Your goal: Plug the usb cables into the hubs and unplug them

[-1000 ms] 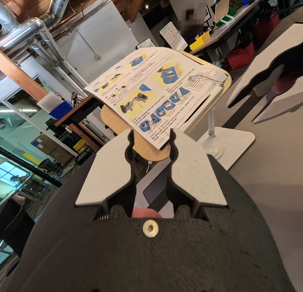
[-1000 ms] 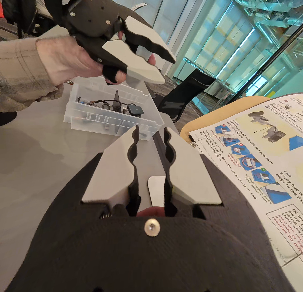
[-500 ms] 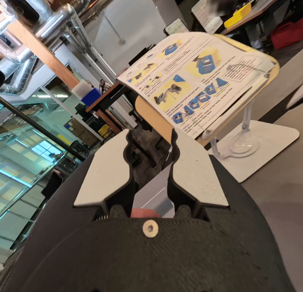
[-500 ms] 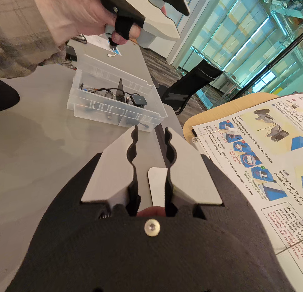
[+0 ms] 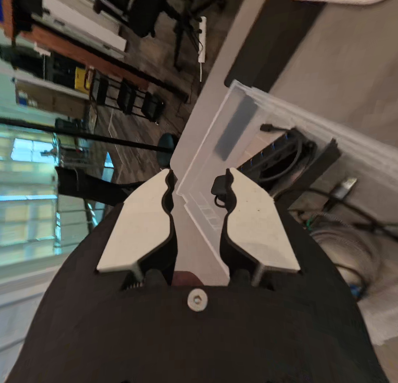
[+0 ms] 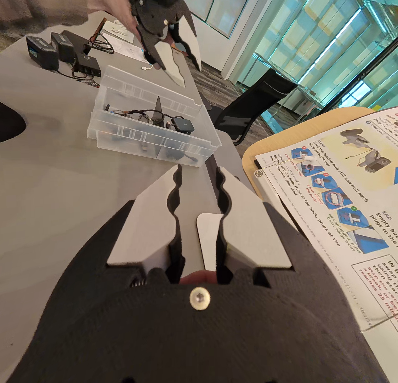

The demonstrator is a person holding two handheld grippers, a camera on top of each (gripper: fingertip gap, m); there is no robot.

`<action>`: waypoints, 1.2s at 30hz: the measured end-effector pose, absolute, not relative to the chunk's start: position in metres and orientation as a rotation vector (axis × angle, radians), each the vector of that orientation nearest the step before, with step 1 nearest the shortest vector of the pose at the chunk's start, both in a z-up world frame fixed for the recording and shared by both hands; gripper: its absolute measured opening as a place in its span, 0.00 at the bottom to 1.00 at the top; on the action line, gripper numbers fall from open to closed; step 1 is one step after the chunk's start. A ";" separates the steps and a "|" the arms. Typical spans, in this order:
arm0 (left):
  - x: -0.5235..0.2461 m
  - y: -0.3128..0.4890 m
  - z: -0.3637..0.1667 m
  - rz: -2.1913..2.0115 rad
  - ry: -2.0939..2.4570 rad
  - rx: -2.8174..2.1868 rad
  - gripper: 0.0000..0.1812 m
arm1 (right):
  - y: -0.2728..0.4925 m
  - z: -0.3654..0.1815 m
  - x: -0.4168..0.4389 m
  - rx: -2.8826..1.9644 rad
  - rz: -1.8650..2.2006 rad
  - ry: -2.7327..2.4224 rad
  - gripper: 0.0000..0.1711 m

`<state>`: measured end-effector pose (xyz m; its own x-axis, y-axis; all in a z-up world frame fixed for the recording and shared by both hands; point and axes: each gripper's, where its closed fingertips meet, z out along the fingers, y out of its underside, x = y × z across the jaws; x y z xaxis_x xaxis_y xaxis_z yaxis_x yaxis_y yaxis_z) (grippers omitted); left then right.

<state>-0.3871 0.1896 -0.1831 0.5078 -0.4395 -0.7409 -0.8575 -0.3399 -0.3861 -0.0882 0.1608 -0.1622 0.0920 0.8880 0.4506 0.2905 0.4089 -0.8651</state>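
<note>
The left gripper (image 6: 185, 71) has swung away from the instruction sheet (image 6: 336, 191) it faced a second ago and now tips down over the clear plastic bin (image 6: 206, 144); its own view is motion-blurred and looks along the bin's far rim. Its jaws stand apart with nothing between them. The right gripper (image 6: 198, 170) has barely moved, hovering low over the near table with its jaws also parted and empty. This suggests the reach for the first piece is only starting. In the bin a dark square hub (image 6: 183, 124) lies on the right side, tangled cables (image 6: 137, 116) lie to its left, and a black divider stands between the compartments. The grey table (image 6: 53, 178) also carries black battery packs (image 6: 43, 51) at the far left. Glass walls and a black chair (image 6: 254, 112) lie beyond.
</note>
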 end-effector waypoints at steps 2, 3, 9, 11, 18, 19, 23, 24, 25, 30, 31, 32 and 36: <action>-0.398 0.193 -0.202 0.759 1.202 -1.976 0.27 | 0.162 -0.167 -0.089 -1.128 0.616 -1.467 0.17; -0.399 0.193 -0.213 0.760 1.290 -1.978 0.27 | 0.163 -0.168 -0.090 -1.133 0.614 -1.470 0.17; -0.419 0.203 -0.261 0.858 1.655 -1.946 0.29 | 0.166 -0.176 -0.092 -1.152 0.616 -1.482 0.17; -0.427 0.207 -0.274 0.889 1.764 -1.922 0.25 | 0.167 -0.179 -0.092 -1.161 0.610 -1.486 0.17; -0.430 0.209 -0.306 0.819 1.981 -1.900 0.22 | 0.173 -0.184 -0.089 -1.186 0.608 -1.480 0.17; -0.429 0.210 -0.309 0.811 1.999 -1.888 0.21 | 0.174 -0.186 -0.089 -1.190 0.608 -1.481 0.17; -0.423 0.212 -0.311 0.772 2.008 -1.864 0.22 | 0.175 -0.190 -0.091 -1.198 0.609 -1.489 0.17; -0.422 0.213 -0.311 0.769 2.012 -1.857 0.22 | 0.175 -0.191 -0.092 -1.199 0.609 -1.492 0.17; -0.422 0.212 -0.312 0.756 2.011 -1.864 0.22 | 0.175 -0.191 -0.092 -1.200 0.608 -1.494 0.17; -0.423 0.212 -0.309 0.745 2.031 -1.843 0.23 | 0.176 -0.196 -0.092 -1.213 0.596 -1.505 0.17; -0.422 0.211 -0.307 0.721 2.018 -1.859 0.23 | 0.177 -0.197 -0.092 -1.217 0.592 -1.507 0.17; -0.421 0.209 -0.306 0.671 2.002 -1.887 0.22 | 0.178 -0.197 -0.091 -1.221 0.590 -1.506 0.17; -0.434 0.206 -0.304 0.664 2.059 -1.930 0.21 | 0.180 -0.199 -0.090 -1.230 0.593 -1.502 0.17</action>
<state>-0.4340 0.2063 -0.3035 -0.0976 -0.8769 -0.4707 -0.9867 0.0234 0.1611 -0.0896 0.1802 -0.1993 0.0870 0.9089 0.4079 0.3853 0.3469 -0.8551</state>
